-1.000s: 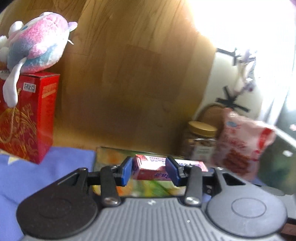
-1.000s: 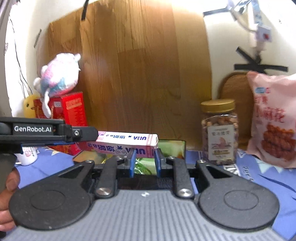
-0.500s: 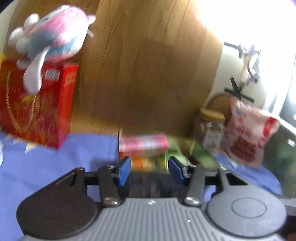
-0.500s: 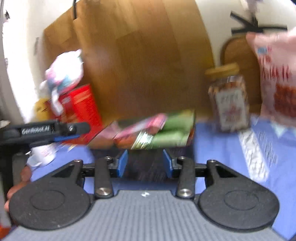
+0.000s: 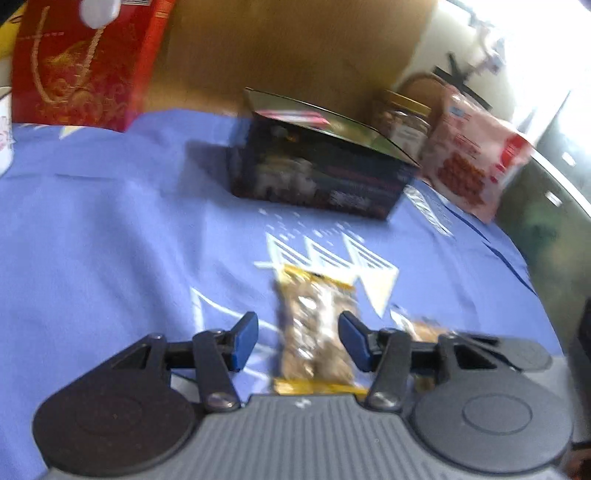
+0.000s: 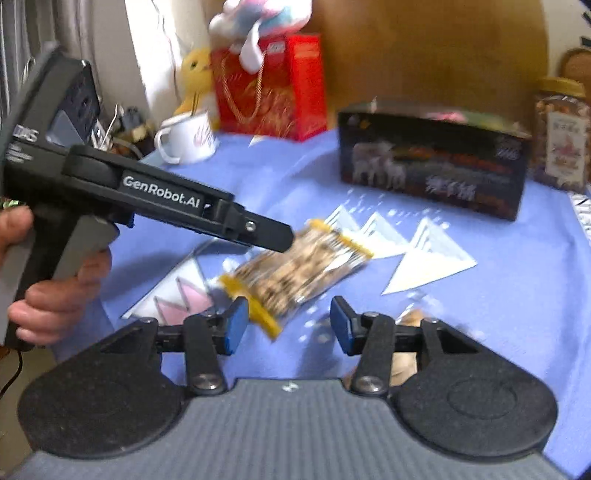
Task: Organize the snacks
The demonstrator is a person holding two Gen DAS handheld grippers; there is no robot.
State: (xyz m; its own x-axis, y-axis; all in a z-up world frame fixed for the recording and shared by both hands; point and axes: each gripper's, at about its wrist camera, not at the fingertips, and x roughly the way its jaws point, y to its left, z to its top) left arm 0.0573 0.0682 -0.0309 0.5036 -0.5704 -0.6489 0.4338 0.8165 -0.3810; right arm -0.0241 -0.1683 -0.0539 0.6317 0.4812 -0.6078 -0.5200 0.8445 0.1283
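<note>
The left tool [image 5: 298,341] points down at a snack bar [image 5: 314,332] in a clear wrapper with yellow ends. The bar lies flat on the blue cloth [image 5: 110,229] that covers the tabletop. The two blue pads [image 5: 243,339] of this tool stand apart, one on each side of the bar, and they do not press on it. Its jaws have just been opening a little.

The right tool [image 6: 284,325] is just beside the same bar, near one yellow end. Its pads [image 6: 236,325] stand wide apart and hold nothing, with only the end of the bar between them. Its jaws have just been opening. In the right view a hand [image 6: 55,291] grips the handle of the left tool, and the tip of that tool sits over the other end of the bar.

A second small snack [image 6: 410,317] lies on the cloth just behind the right tool. It is too blurry to say what kind it is.

Farther back stands a dark open box [image 5: 317,173] with some snacks inside. A jar of nuts [image 6: 561,136] with a gold lid is beside the box, and a pink bag of snacks [image 5: 476,158] leans near the jar. On the other side are a red gift box [image 6: 273,88], a soft toy [image 6: 258,18] on top of it, and a white mug [image 6: 188,136].
</note>
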